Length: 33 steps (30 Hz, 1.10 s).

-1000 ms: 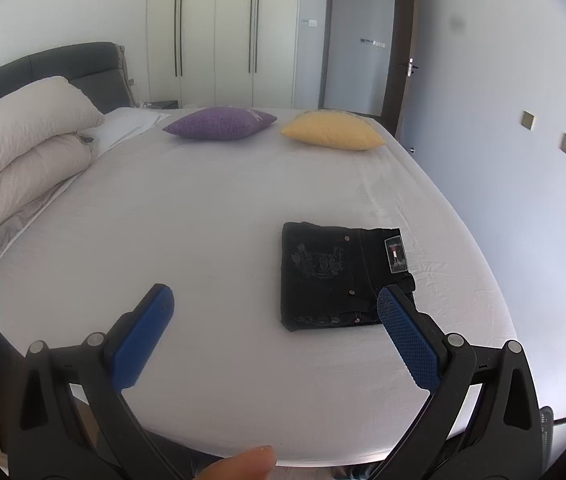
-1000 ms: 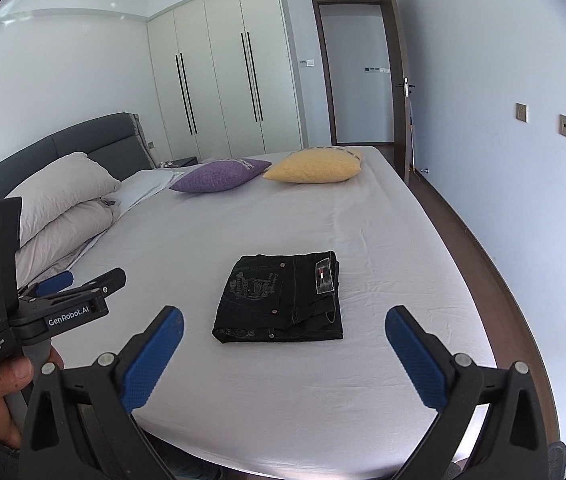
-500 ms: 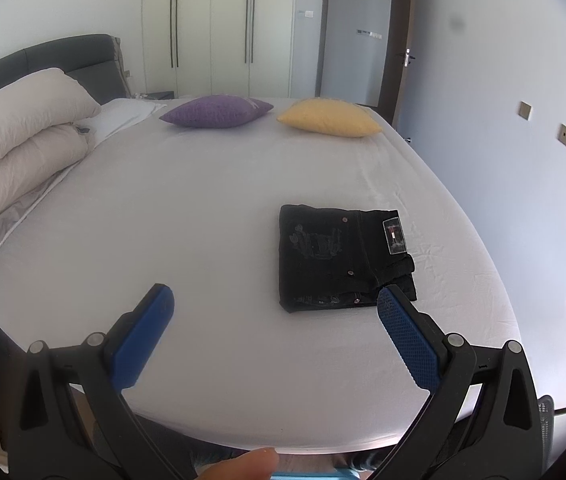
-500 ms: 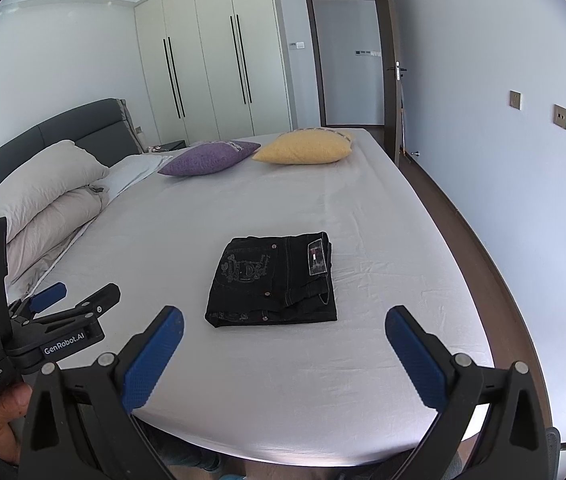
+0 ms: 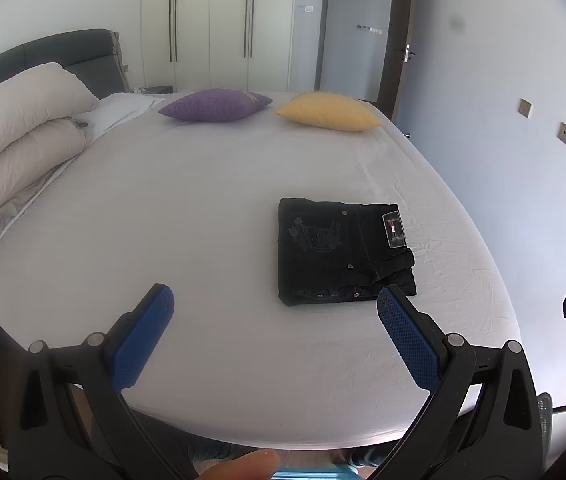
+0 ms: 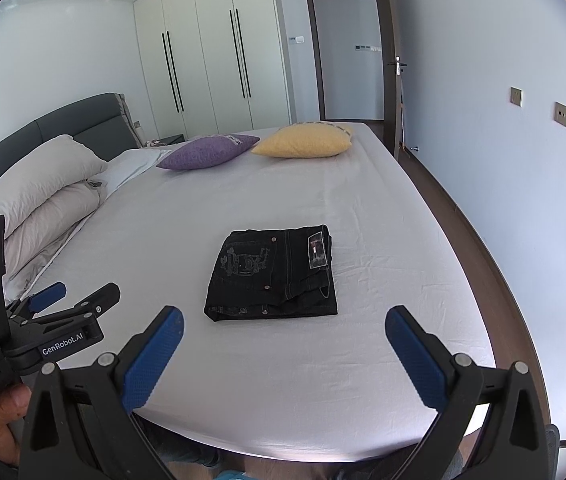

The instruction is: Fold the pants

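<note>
Black pants lie folded into a compact rectangle on the white bed, toward its right side; they also show in the right wrist view. My left gripper is open and empty, held back over the bed's near edge, short of the pants. My right gripper is open and empty, also held back near the bed's front edge. The left gripper shows from the side in the right wrist view.
A purple cushion and a yellow cushion lie at the far side of the bed. Stacked beige pillows sit at the left by the grey headboard. A wall runs along the right, with wardrobes and an open door behind.
Both grippers have pulled back and risen slightly away from the pants. The pants have not moved. Both grippers stay open.
</note>
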Motion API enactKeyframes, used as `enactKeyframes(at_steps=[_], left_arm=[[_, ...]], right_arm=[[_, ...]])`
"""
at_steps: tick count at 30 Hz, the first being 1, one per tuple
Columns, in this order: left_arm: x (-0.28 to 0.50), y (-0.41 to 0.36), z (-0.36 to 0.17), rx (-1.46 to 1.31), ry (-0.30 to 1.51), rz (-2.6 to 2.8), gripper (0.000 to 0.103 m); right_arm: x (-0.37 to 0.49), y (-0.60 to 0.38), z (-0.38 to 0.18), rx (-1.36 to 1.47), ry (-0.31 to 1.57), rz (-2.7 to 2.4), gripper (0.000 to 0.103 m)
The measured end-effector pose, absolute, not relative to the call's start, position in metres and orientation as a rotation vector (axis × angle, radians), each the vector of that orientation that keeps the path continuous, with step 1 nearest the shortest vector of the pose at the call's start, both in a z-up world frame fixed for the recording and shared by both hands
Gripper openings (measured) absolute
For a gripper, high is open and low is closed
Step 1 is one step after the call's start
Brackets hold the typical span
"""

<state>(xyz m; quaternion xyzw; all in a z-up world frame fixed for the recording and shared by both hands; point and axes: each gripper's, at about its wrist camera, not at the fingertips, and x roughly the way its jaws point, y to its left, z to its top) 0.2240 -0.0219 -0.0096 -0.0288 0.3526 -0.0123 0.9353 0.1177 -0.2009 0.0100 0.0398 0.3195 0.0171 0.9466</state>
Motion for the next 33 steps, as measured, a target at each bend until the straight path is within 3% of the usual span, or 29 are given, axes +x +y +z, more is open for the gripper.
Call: enactKeyframes(at_steps=[33], left_arm=[[0.23,-0.033,-0.023,-0.043,0.735,-0.037,0.103]], right_arm=[[0.119,-0.205,0.001,0.087,0.678,0.031,0.103]])
